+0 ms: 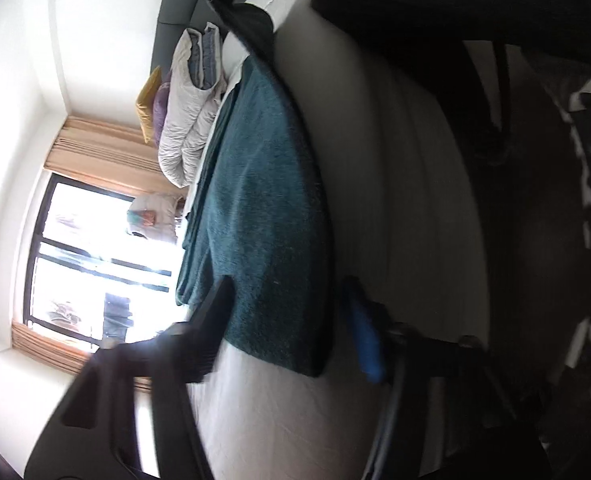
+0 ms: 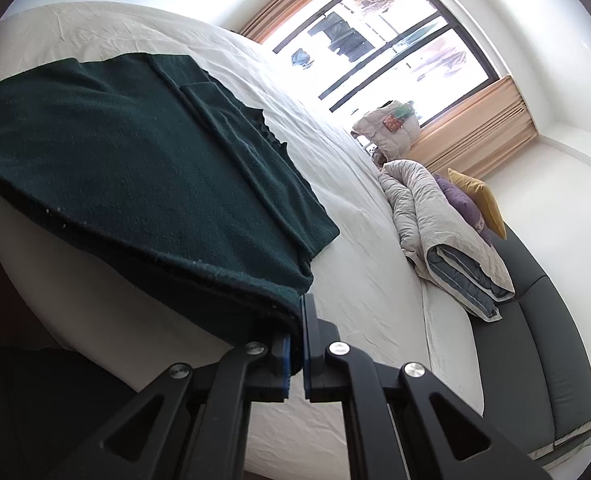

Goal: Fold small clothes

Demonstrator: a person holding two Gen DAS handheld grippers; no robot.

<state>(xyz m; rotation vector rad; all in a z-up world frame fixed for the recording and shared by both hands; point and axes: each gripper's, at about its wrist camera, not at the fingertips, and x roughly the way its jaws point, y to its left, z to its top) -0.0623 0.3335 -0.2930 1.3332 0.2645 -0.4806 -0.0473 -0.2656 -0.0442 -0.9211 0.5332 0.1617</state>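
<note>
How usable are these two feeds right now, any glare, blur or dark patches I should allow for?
Left wrist view: rolled sideways, window blown out, left gripper motion-smeared, right side nearly black; green garment readable. Right wrist view: sharp, window overexposed, strong fisheye bend on the bed; right gripper crisply clamps the garment's corner.

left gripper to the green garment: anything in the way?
Nothing visible. The left gripper is open with the near corner of the green garment lying between its fingers on the white bed. The right gripper is shut on another corner.
</note>
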